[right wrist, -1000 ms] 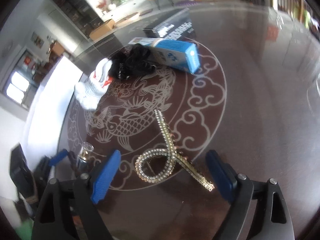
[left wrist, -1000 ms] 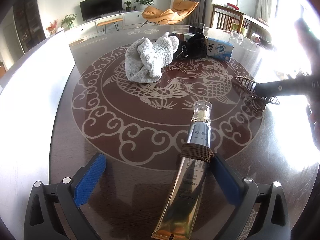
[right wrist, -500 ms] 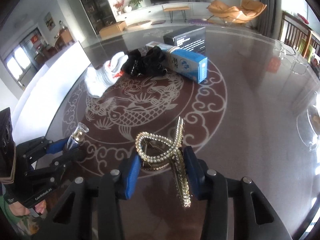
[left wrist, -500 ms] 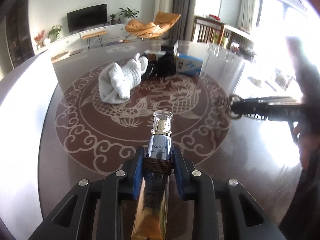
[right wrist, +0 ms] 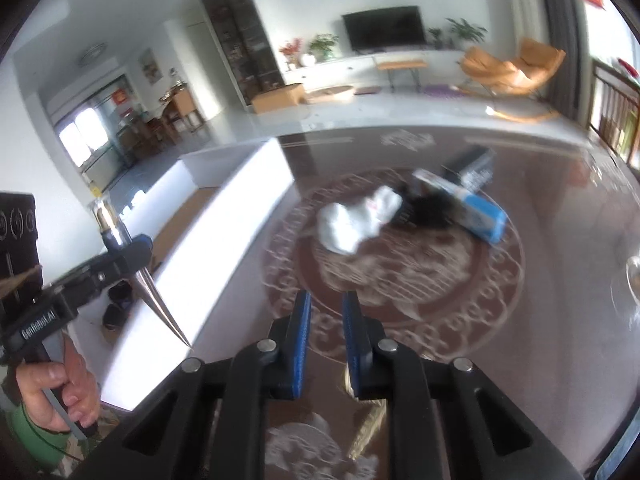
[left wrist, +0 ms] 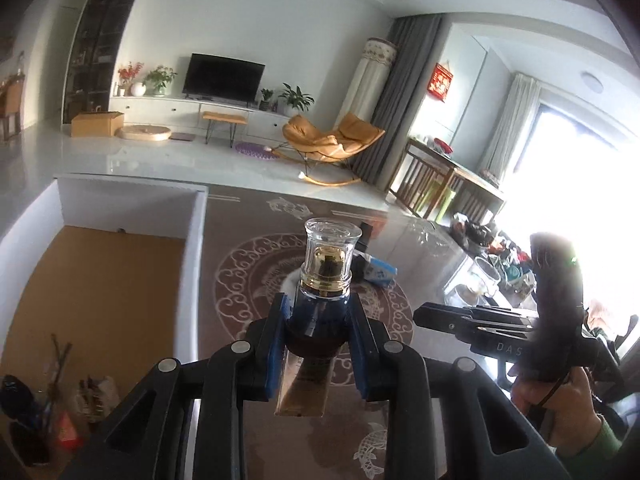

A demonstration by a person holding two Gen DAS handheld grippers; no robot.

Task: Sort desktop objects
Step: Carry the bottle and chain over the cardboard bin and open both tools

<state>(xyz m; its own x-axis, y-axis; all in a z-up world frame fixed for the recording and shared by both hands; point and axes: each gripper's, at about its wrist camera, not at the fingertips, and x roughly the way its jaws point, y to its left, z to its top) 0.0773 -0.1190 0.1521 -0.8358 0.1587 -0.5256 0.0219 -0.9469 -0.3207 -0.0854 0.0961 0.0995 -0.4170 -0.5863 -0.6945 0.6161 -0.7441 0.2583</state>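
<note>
Left tongs (left wrist: pixel 318 322) clamp tube (left wrist: pixel 320 300), right tongs (right wrist: pixel 325 322) closed on gold chain (right wrist: pixel 366 436), only right view shows it

White-walled living room: black flat television (left wrist: pixel 223 79) on a long white cabinet (left wrist: pixel 188 110) at twelve o'clock; orange rocking lounge chair (left wrist: pixel 332 142) at one; glaring curtained window (left wrist: pixel 576 168) at three.

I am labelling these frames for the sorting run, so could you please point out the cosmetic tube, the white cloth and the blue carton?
cosmetic tube (left wrist: pixel 329 258): left wrist view, on its clear glass cap.
white cloth (right wrist: pixel 352 224): right wrist view, on the middle of the bundle.
blue carton (right wrist: pixel 482 216): right wrist view, on its blue side.
</note>
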